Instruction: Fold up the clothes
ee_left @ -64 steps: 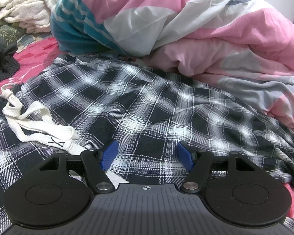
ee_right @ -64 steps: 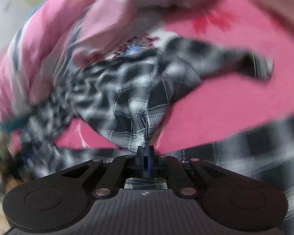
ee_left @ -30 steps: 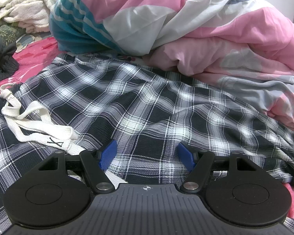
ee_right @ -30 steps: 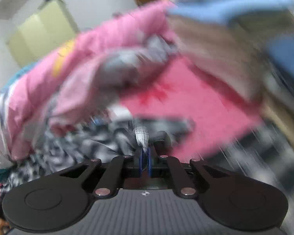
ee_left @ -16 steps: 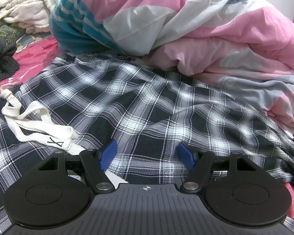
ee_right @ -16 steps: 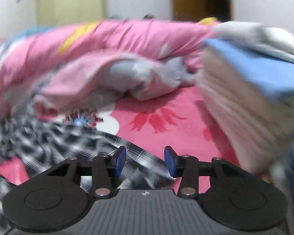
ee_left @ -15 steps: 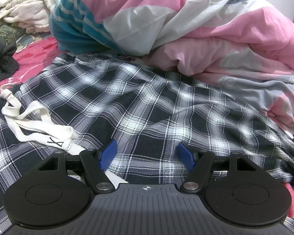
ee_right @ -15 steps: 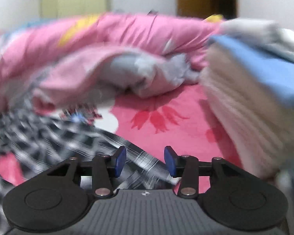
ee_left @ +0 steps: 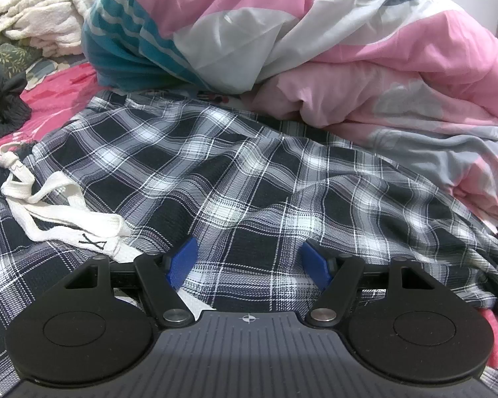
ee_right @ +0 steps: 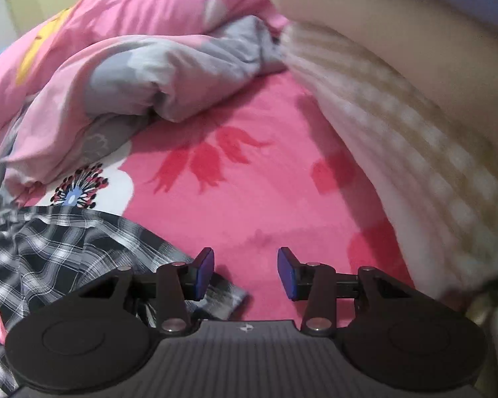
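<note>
Plaid trousers [ee_left: 249, 179], black-and-white check, lie spread across the pink floral bedsheet [ee_right: 249, 205]. White drawstring [ee_left: 59, 212] sits loose on top of the fabric at the left of the left wrist view. One plaid end [ee_right: 83, 248] shows in the right wrist view, lower left, flat on the sheet, its tip reaching under the left finger of the right gripper.

Left gripper [ee_left: 249, 260] hangs low over the plaid cloth, jaws spread wide, blue pads [ee_left: 182, 258] apart with fabric under them but nothing pinched. Right gripper [ee_right: 245, 272] is over bare pink sheet, jaws parted, released, nothing between the pads; plaid edge just beside its left finger.

Behind the trousers: bunched pink, white, grey and teal duvet [ee_left: 315, 43], touching the far edge of the plaid. Cream towel pile [ee_left: 40, 23] far left, dark knit garment [ee_left: 3, 106] below it. Right wrist view: blurred beige-and-white folded stack [ee_right: 415, 132] at right.
</note>
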